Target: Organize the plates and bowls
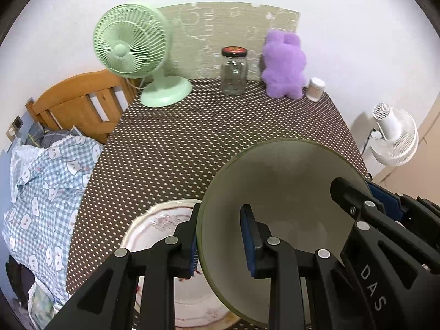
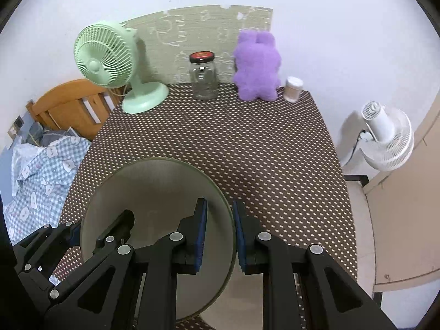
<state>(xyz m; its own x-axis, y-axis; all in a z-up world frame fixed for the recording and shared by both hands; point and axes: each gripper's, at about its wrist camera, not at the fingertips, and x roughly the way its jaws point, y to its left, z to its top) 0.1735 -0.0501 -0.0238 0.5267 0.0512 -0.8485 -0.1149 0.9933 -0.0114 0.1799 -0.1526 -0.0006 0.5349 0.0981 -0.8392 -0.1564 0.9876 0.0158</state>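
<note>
Both grippers pinch one bowl [image 1: 280,192] rim: left gripper [image 1: 222,239] w/ a pad each side, right gripper [image 2: 220,236] likewise opposite. Bowl's held tilted above the plate [image 1: 159,228] (pink-trimmed) on the dotted table [image 1: 192,137].

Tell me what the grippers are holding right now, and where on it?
Both straddle the rim of the green bowl: left gripper on its left edge, right gripper on its right edge. Whether the pads actually clamp the rim cannot be told.

Two wrist fisheyes, close over bowl [image 1: 280,192] – both facing the table's [image 2: 261,151] far wall
</note>
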